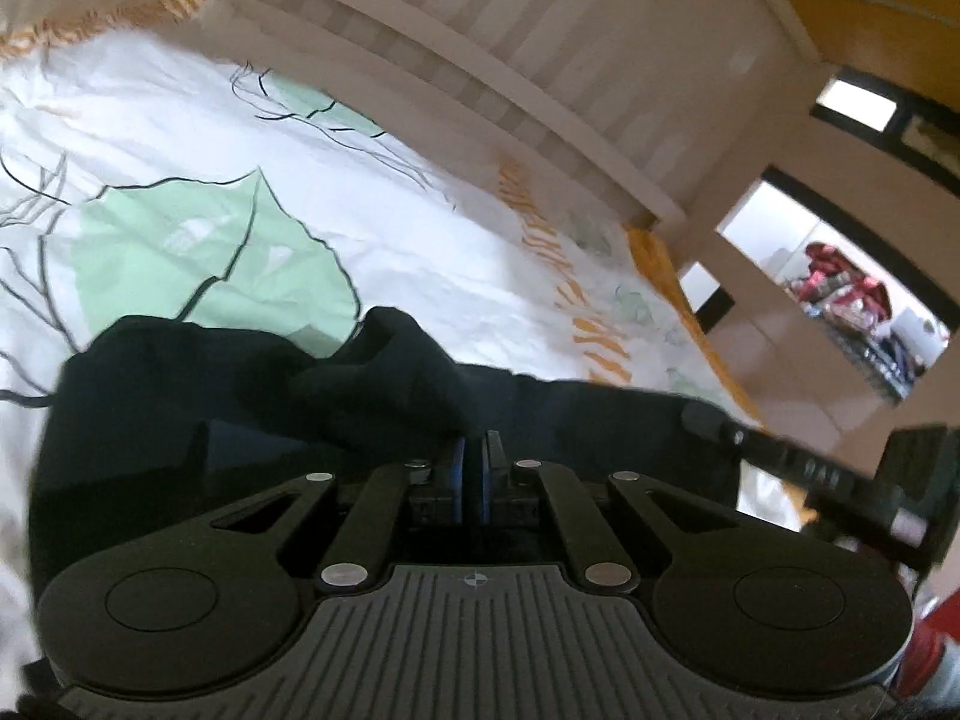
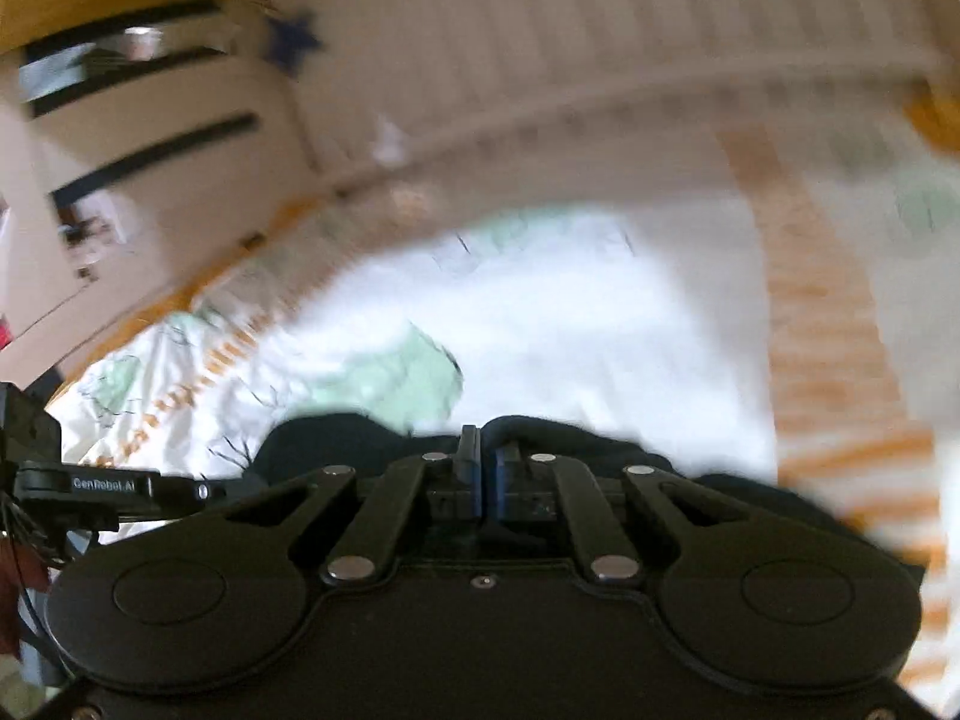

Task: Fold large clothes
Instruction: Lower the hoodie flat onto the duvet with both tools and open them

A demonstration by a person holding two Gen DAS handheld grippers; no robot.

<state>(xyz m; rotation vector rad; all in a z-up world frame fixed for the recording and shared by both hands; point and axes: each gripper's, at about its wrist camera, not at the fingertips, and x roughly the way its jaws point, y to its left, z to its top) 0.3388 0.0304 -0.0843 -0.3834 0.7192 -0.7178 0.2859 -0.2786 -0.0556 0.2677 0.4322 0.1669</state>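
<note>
Only left view shows right gripper [image 1: 708,420] beside dark garment [image 1: 252,396].

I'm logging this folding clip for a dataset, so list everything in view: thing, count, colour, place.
dark garment: one, black or very dark navy, bunched on the bed in front of both grippers
bedsheet: one, white with green leaves and orange striped bands, covering the bed
slatted bed frame: one, pale beige, behind the bed
pile of clothes: one, red and mixed colours, blurred, through a doorway at far right
left gripper: one, black with blue pads, shut on the dark garment
right gripper: one, black with blue pads, shut on the dark garment's edge
</note>
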